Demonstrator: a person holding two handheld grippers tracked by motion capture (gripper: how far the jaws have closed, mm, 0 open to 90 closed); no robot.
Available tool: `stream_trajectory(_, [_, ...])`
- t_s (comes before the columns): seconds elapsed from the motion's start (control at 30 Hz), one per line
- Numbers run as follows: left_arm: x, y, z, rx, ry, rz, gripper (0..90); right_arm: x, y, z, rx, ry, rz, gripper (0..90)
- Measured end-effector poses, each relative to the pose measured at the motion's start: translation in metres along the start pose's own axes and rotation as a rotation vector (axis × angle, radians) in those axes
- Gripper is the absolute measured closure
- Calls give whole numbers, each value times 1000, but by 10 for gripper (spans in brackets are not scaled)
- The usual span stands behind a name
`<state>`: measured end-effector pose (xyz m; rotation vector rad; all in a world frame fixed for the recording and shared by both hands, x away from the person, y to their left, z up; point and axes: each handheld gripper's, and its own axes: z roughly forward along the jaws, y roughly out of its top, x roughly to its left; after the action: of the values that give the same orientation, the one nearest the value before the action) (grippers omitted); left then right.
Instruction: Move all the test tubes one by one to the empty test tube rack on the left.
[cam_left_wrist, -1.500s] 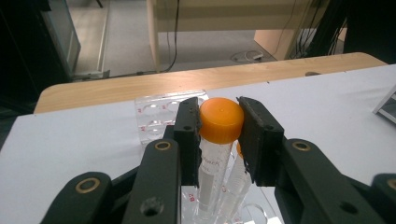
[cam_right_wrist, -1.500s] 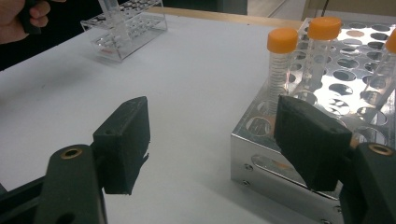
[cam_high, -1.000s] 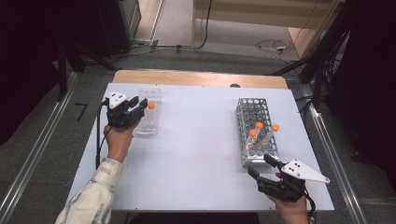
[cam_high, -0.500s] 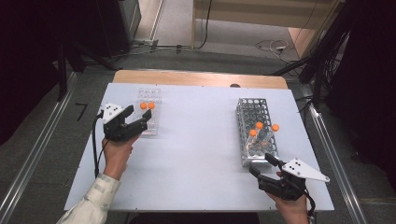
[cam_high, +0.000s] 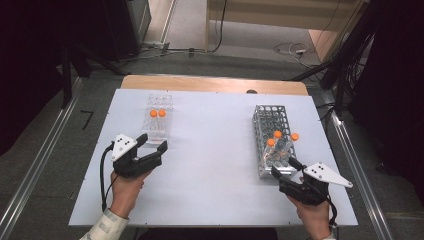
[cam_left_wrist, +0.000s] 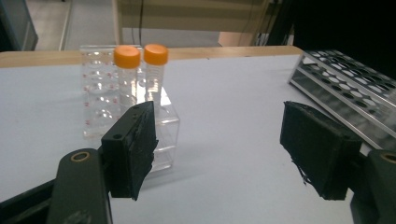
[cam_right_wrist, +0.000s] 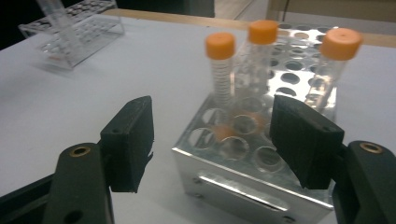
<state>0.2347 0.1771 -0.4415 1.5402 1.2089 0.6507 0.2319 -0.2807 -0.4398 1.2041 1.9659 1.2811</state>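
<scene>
- Three orange-capped tubes (cam_right_wrist: 261, 60) stand in the metal rack (cam_high: 265, 145) directly ahead of your right gripper (cam_right_wrist: 212, 135), just past its jaw tips. They lean at different angles, so closing on one could nudge a neighbour sideways.
- Your right gripper is spread wide and holds nothing. Its jaws straddle the near corner of the metal rack; if you push forward like this, a jaw could strike the rack's wall and shove the whole rack.
- Two more orange-capped tubes (cam_left_wrist: 140, 70) stand upright in the clear rack (cam_left_wrist: 102, 98), beyond your left gripper (cam_left_wrist: 224, 149) and toward its left jaw.
- Your left gripper is empty, its jaws having just been opening, with only bare table (cam_high: 215, 165) between them. Its left jaw sits close to the clear rack's near end; a careless swing could bump this light rack and tip both tubes.
- The cable (cam_high: 104, 175) trails behind your left hand (cam_high: 125, 192); I judge it could snag as you cross toward the metal rack.
</scene>
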Motion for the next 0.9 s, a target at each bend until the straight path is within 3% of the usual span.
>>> stream_trajectory(0.23, [-11,-7,-7,12,-28,23,236,-27,5,13,2,-97,29,301])
stream_trajectory(0.43, [-19,-12,-6,30,-44,41,202,-42,8,28,10,-146,31,351])
stream_trajectory(0.67, [-23,-16,-2,42,-56,52,202,-52,11,43,20,-177,-1,441])
stream_trajectory(0.9, [-24,-17,-1,47,-60,53,203,-59,12,53,29,-158,4,553])
